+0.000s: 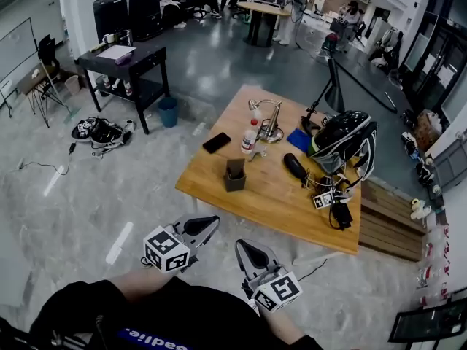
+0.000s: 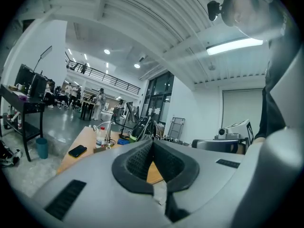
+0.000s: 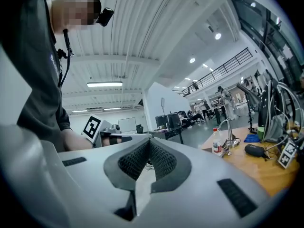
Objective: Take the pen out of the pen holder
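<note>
**Both claws clenched and empty, short of the surface**

The left claw (image 1: 211, 222) and the right claw (image 1: 240, 245) were held side by side over the grey floor (image 1: 87, 195), close in front of the person's dark sleeves. Neither had reached the near edge of the wooden surface (image 1: 277, 203). In the left gripper view the left claw (image 2: 153, 142) had its two dark ribbed pads pressed together at the tips with nothing between them. The right gripper view showed the right claw (image 3: 148, 140) the same way, clenched on nothing. Each marker cube sat behind its claw, nearer the person.

The pen holder (image 1: 235, 175), a small dark square box, stood upright on the near-left part of the surface, well apart from both claws. Whether a pen stood in it was too small to tell.

Just beyond the holder stood a clear bottle (image 1: 249, 138) with a red cap. A black phone (image 1: 216, 143) lay flat to its left. A curved metal fixture (image 1: 271, 119) rose behind the bottle, and a blue cloth (image 1: 299, 140) lay to its right. A black oblong case (image 1: 295, 168) lay right of the holder. A bulky black-and-white bag (image 1: 343, 141) filled the far-right part of the surface, with cables trailing below it.
</note>
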`<state>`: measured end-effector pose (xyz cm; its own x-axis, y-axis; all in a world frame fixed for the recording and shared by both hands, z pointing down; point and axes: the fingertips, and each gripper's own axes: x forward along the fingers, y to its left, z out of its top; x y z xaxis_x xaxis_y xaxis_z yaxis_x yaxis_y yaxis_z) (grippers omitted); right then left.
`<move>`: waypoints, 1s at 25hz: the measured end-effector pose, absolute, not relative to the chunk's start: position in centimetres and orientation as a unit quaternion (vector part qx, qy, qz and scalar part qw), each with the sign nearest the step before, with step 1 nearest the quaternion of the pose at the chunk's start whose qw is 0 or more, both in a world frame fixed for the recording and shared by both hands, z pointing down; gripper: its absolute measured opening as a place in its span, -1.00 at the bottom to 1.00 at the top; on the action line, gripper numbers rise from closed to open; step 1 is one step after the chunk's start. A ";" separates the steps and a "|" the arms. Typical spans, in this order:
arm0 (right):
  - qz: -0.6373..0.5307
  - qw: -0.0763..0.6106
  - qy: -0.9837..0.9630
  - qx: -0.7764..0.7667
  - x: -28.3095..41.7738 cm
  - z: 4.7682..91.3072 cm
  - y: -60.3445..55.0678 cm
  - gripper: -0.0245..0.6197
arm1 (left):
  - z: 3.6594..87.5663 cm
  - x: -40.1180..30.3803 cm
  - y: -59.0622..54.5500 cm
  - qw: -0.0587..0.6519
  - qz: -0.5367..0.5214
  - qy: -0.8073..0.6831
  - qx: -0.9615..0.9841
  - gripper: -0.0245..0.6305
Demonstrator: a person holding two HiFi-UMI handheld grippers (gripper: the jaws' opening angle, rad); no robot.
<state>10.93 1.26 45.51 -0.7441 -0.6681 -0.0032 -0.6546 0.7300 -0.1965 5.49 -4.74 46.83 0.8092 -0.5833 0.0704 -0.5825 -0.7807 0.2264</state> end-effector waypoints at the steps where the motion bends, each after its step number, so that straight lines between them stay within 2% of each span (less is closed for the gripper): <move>1: -0.094 0.037 0.930 -0.352 11.2 45.7 1.3 -0.92 | 47.1 5.6 -5.2 0.126 -0.004 -0.315 0.941 -0.90; 9: -0.104 0.021 0.928 -0.358 11.8 46.7 -0.6 -0.92 | 51.0 5.6 -11.3 0.218 -0.028 -0.338 0.915 -0.87; 12: -0.109 0.009 0.922 -0.373 11.3 46.9 -2.3 -0.92 | 52.6 5.5 -14.8 0.230 -0.031 -0.336 0.913 -0.56; 15: -0.116 -0.005 0.914 -0.389 10.2 47.4 -4.0 -0.92 | 54.1 5.1 -18.5 0.244 -0.038 -0.331 0.911 -0.47; 25: -0.133 -0.017 0.885 -0.446 6.2 48.1 -9.6 -0.92 | 60.7 4.1 -28.4 0.257 0.024 -0.322 0.911 -0.46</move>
